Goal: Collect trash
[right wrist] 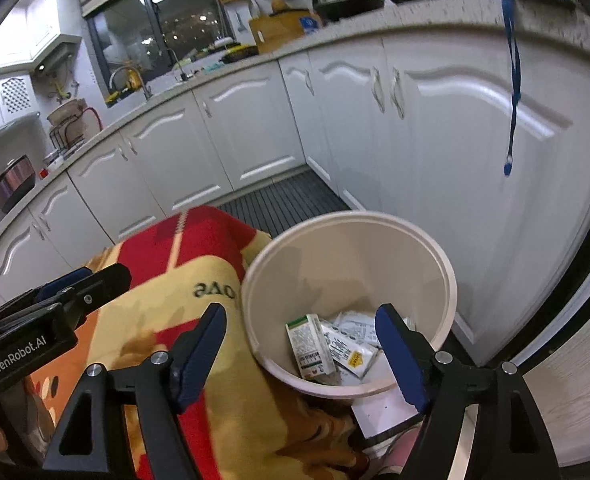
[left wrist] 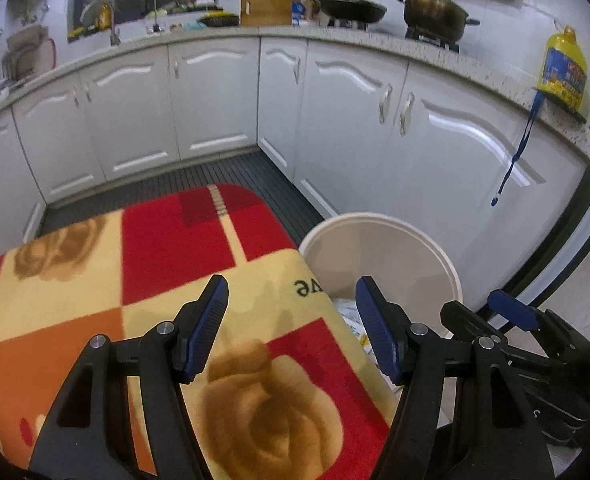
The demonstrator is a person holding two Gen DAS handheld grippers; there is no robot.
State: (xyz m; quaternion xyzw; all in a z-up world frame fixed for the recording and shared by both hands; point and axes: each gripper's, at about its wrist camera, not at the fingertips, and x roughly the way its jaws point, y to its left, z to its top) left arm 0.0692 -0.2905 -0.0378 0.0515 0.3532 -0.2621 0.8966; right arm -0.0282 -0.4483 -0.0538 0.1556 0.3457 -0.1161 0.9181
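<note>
Left tongs [left wrist: 291, 328]: black-framed tongs with blue ribbed pads, spread wide with nothing between them, held above the rug beside the bin; their black body also shows at the left edge of the right wrist view [right wrist: 55, 304].
Right tongs [right wrist: 301, 354]: same black and blue build, gaping wide and empty, poised over the near rim of the bin; one blue pad and black frame show at the lower right of the left wrist view [left wrist: 513, 310].
Bin: round cream-white plastic waste bin [right wrist: 449, 280], upright on the floor, touching the rug's edge and standing near the white cabinet doors; its rim also shows in the left wrist view [left wrist: 375, 220].
Trash: small white carton with a green top and printed label [right wrist: 309, 346] lying at the bottom of the bin, against it a white sachet with a yellow patch [right wrist: 353, 354], and more white printed wrappers [right wrist: 355, 326] behind; only a sliver of these shows in the left wrist view.
Rug: plush red, orange and cream floor mat with brown rose pattern [left wrist: 175, 240], spread on the kitchen floor to the left of the bin; dark letters are printed near its bin-side edge.
Floor: dark grey slatted matting [left wrist: 223, 174] runs along the foot of the cabinets.
Cabinets: glossy white doors with arched panels [left wrist: 215, 100] wrap the corner under a speckled stone bench [left wrist: 335, 32].
Bench: bronze lidded pot [left wrist: 433, 10] and dark pan [left wrist: 353, 8] on the hob, wooden chopping board [left wrist: 267, 8] upright at the back, yellow oil bottle [left wrist: 563, 66] at the right end, a blue strap [left wrist: 519, 144] hanging below it.
</note>
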